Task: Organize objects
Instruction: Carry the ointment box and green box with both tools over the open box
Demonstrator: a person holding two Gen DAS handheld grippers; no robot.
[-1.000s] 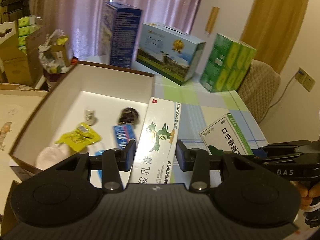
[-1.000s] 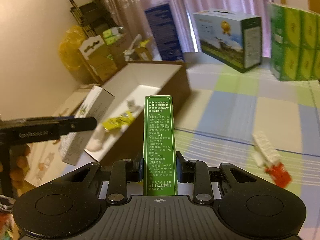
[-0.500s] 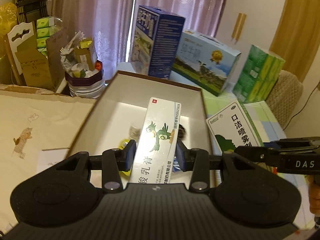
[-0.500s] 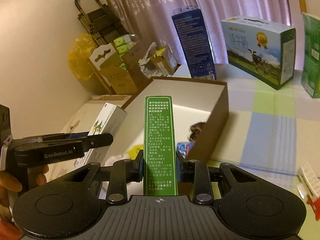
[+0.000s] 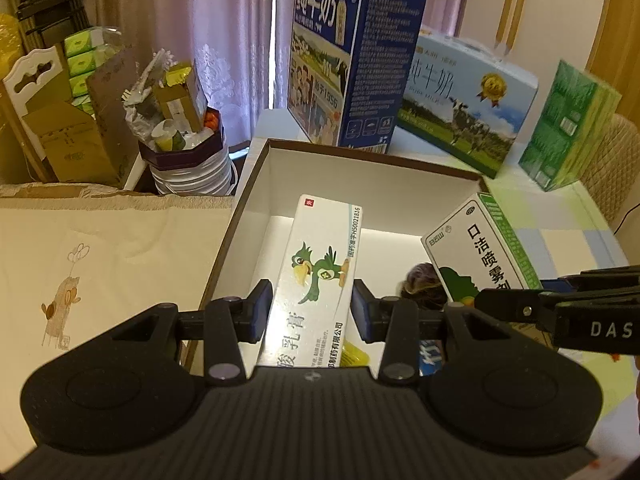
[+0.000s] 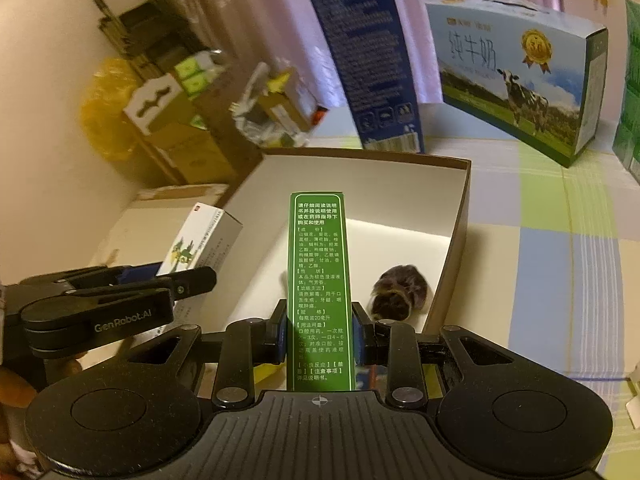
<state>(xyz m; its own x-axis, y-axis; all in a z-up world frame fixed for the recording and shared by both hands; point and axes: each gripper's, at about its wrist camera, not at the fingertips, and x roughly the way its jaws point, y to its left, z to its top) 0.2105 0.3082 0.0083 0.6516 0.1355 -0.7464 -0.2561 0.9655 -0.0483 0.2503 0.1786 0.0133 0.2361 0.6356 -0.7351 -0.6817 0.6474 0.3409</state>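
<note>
My left gripper is shut on a white ointment carton with a green parrot, held over the open brown storage box. My right gripper is shut on a green-and-white spray carton, also above the box. In the left wrist view the spray carton and right gripper hover at the box's right side. The right wrist view shows the parrot carton and left gripper at the left. A dark round item lies inside the box.
Behind the box stand a dark blue milk carton, a light blue milk case and green tissue packs. Left of the table are a full waste bin and cardboard boxes. A checked cloth covers the table.
Both grippers have carried their cartons leftward and forward over the box; the box now fills the middle of both views and the two cartons sit closer together.
</note>
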